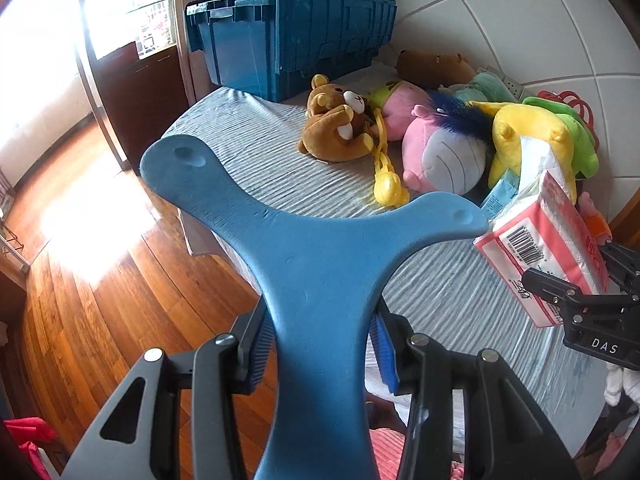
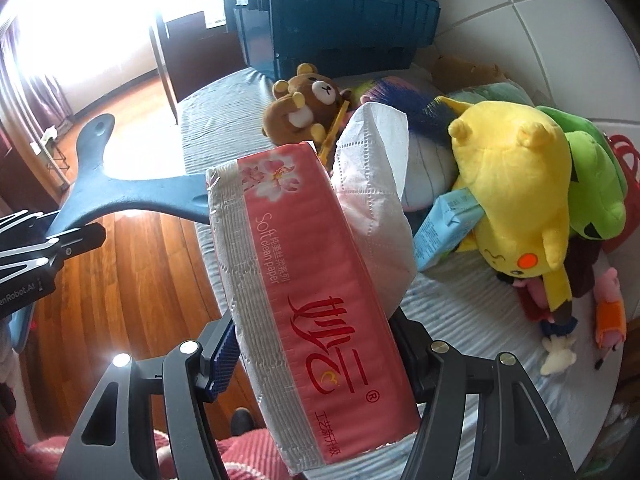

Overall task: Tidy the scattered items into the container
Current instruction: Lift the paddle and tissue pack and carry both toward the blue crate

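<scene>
your left gripper [image 1: 320, 356] is clamped on the stem of one blue three-armed toy [image 1: 316, 248], held over the bed's [image 1: 448, 292] near edge. your right gripper [image 2: 316, 356] is closed around one pink tissue pack [image 2: 304, 280], a loose tissue sticking out. one blue container [image 1: 296, 40] stands at the far end, well apart from both. one brown bear plush [image 1: 340, 124] and one yellow plush [image 2: 516, 184] lie between.
</scene>
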The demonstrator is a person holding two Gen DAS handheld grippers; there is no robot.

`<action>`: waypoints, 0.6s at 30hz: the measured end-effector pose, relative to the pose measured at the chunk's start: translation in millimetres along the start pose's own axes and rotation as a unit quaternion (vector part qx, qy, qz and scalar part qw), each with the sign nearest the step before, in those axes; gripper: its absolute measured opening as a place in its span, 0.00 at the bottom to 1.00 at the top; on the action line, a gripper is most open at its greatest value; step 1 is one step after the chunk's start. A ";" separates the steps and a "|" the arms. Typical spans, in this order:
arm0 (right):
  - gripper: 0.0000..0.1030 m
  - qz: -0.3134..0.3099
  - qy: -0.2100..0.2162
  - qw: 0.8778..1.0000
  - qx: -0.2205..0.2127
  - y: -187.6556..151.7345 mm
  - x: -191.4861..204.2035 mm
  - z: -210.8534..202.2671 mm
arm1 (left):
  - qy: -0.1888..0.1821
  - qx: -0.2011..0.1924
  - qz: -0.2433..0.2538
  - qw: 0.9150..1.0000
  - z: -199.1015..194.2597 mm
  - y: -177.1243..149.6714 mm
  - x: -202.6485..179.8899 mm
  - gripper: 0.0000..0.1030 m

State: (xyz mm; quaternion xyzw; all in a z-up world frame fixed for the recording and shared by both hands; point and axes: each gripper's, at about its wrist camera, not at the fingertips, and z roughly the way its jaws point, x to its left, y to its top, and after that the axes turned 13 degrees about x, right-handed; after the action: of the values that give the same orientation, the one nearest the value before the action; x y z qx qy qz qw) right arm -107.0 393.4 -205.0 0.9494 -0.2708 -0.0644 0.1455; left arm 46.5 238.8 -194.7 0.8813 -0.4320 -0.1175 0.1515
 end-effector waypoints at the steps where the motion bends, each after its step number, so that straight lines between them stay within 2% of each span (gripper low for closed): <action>1: 0.63 -0.002 -0.001 1.000 0.000 4.4 0.8 1.3 | 0.001 -0.002 -0.002 1.000 0.7 3.9 3.2 0.42; 8: 0.63 -0.018 0.008 1.000 -0.007 47.7 6.9 15.4 | 0.016 -0.007 -0.012 1.000 8.0 44.5 20.0 0.42; 14: 0.63 -0.018 0.024 0.999 -0.020 98.1 -1.9 26.3 | 0.029 -0.014 -0.017 0.999 14.0 93.1 31.3 0.42; 18: 0.63 -0.022 0.026 0.999 -0.027 127.0 -9.3 33.2 | 0.039 -0.018 -0.022 0.999 18.8 113.9 40.2 0.42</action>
State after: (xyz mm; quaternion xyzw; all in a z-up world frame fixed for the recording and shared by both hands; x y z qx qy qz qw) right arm -184.4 287.3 -196.6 0.9523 -0.2442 -0.0501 0.1762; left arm -18.5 137.5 -173.2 0.8917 -0.4039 -0.0945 0.1810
